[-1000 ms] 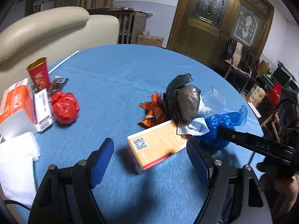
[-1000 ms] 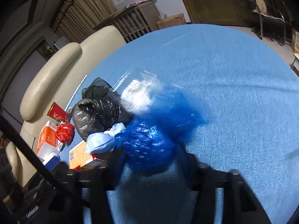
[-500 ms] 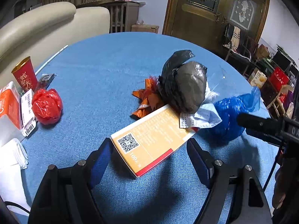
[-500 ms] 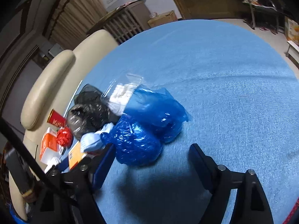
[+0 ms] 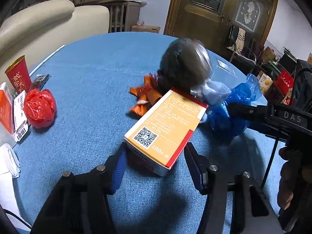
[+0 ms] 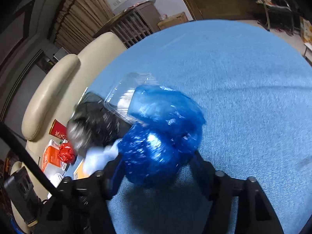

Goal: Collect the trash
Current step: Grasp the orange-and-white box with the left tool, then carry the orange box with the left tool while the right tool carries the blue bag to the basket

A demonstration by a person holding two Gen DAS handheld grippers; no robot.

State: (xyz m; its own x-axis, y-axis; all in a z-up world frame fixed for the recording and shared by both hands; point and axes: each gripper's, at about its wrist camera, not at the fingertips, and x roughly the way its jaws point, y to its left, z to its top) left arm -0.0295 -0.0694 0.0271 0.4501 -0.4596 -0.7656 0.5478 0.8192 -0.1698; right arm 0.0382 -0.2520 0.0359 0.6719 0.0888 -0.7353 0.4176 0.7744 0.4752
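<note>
- Two grippers worked one heap of rubbish on the round blue-clothed table [image 5: 93, 62], each closing in on its own piece, probably so the pile could be cleared from both sides at once.
- The left gripper [image 5: 154, 167] had its jaws narrowing around the near end of the orange-and-white cardboard box with a red edge [image 5: 165, 124]; the left pad looked against the box, while a gap showed at the right pad, so the clamp was not yet firm.
- That box lay tilted, its far end propped on the heap, which likely kept its near end free for the jaws.
- The right gripper [image 6: 156, 167] was closing on the crumpled blue plastic bag [image 6: 156, 148], which sat between its fingers and bulged over them; blur hid whether the pads pressed.
- A black knotted plastic bag [image 5: 183, 66], orange wrappers [image 5: 146, 97] and a clear plastic tray [image 6: 132, 91] lay far of the box.
- Writing: a QR code and "100" on the box, gold Chinese characters on the red paper cup [image 5: 18, 74] at far left, "DAS" on the right gripper's body.
</note>
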